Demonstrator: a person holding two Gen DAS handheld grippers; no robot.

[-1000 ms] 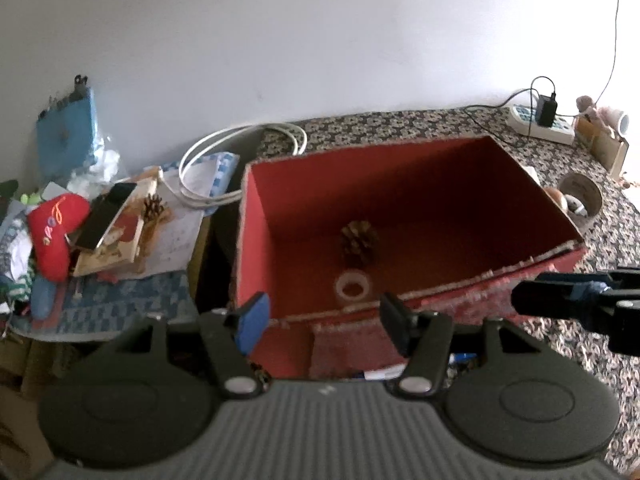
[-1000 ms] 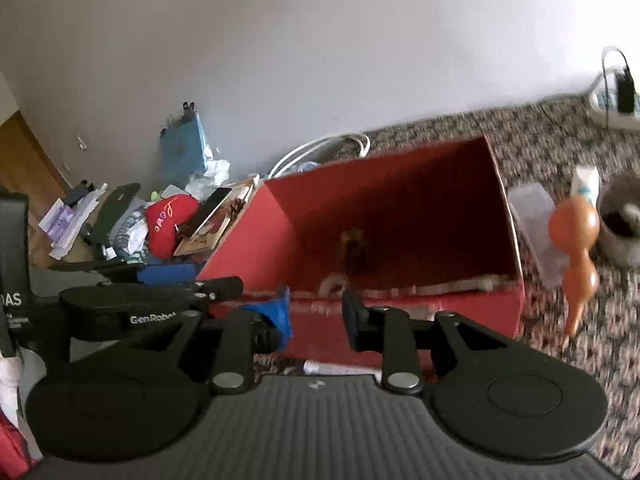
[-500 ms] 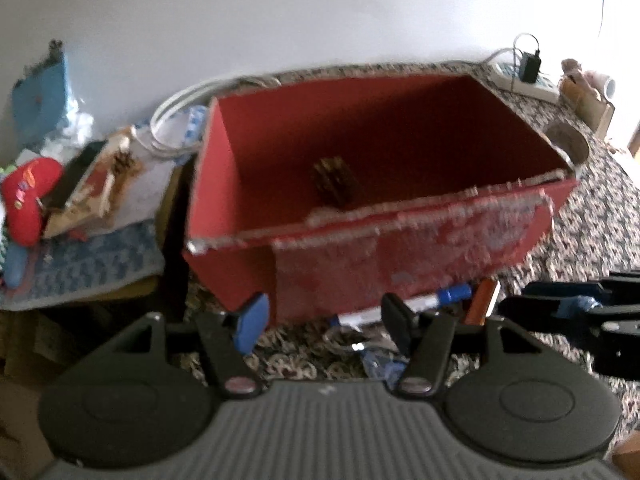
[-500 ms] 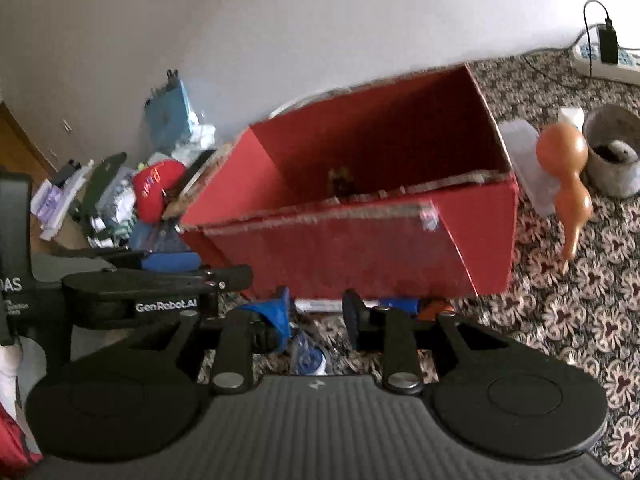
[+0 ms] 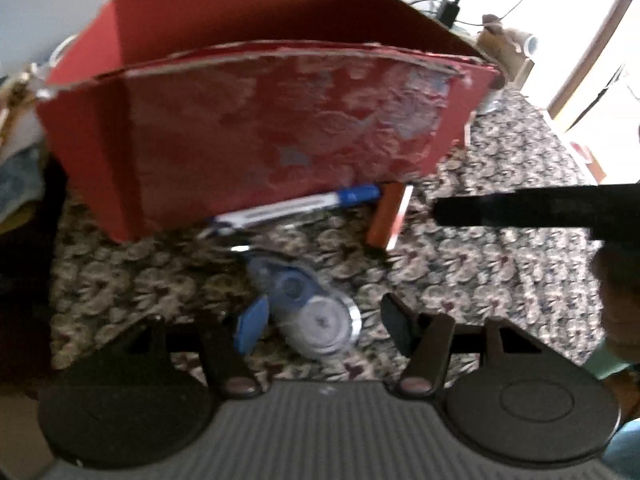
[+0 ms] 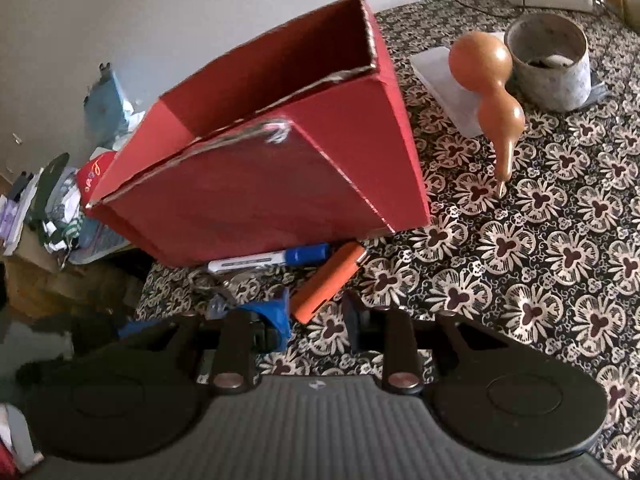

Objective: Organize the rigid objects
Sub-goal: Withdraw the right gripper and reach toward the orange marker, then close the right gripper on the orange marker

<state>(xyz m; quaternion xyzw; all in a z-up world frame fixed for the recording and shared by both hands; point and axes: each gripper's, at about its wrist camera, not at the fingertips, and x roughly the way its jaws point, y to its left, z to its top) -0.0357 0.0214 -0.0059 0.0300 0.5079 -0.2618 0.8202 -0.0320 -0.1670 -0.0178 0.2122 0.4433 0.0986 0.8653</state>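
Red cardboard box (image 5: 256,120) stands ahead; my left gripper (image 5: 320,316) hangs wide, empty, straddling the blue tape dispenser (image 5: 308,304) on the cloth. Next, I judge: lower, then close. My right gripper (image 6: 316,312) gapes empty near the orange lighter (image 6: 328,280).

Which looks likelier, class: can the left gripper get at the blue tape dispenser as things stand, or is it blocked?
Probably yes: the left gripper is open and the blue tape dispenser lies uncovered between its fingers.

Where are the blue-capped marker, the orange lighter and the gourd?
blue-capped marker (image 6: 276,259), right wrist view, on its white barrel.
orange lighter (image 6: 326,283), right wrist view, on its orange body.
gourd (image 6: 480,60), right wrist view, on its larger bulb.
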